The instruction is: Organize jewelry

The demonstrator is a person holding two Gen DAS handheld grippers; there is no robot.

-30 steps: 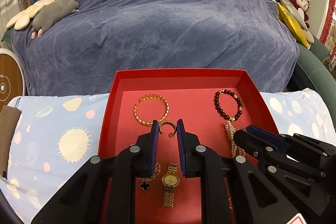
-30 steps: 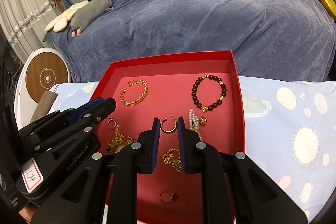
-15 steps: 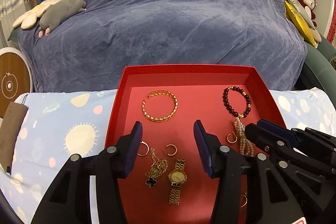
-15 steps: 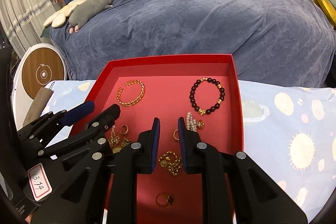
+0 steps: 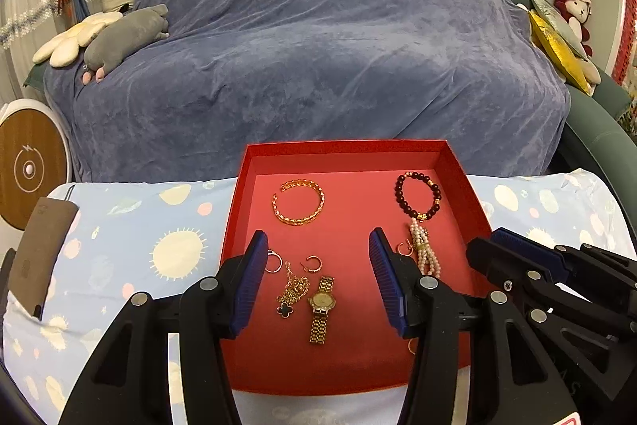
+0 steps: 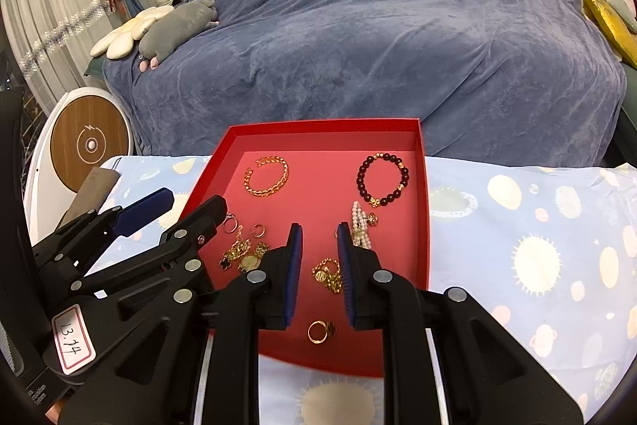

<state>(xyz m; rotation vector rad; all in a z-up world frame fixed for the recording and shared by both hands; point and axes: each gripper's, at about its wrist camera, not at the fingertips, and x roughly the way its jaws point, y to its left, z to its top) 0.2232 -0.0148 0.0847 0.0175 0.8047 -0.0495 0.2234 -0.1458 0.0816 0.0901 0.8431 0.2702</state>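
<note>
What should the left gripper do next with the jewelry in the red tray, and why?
Probably lower the left gripper, whose jaws are wide open and empty, onto the small gold hoop earring lying loose between them on the red tray; its likely partner lies across by the pearl strand.

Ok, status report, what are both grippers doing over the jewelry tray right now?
Left gripper wide open, empty, over watch and necklace. Right gripper narrowly open, empty, above gold chain. Red tray unobstructed.

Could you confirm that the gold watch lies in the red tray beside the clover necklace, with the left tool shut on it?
Not quite: the left tool is open, holding nothing, as the left wrist view shows. The gold watch does lie in the red tray beside the clover necklace.
</note>
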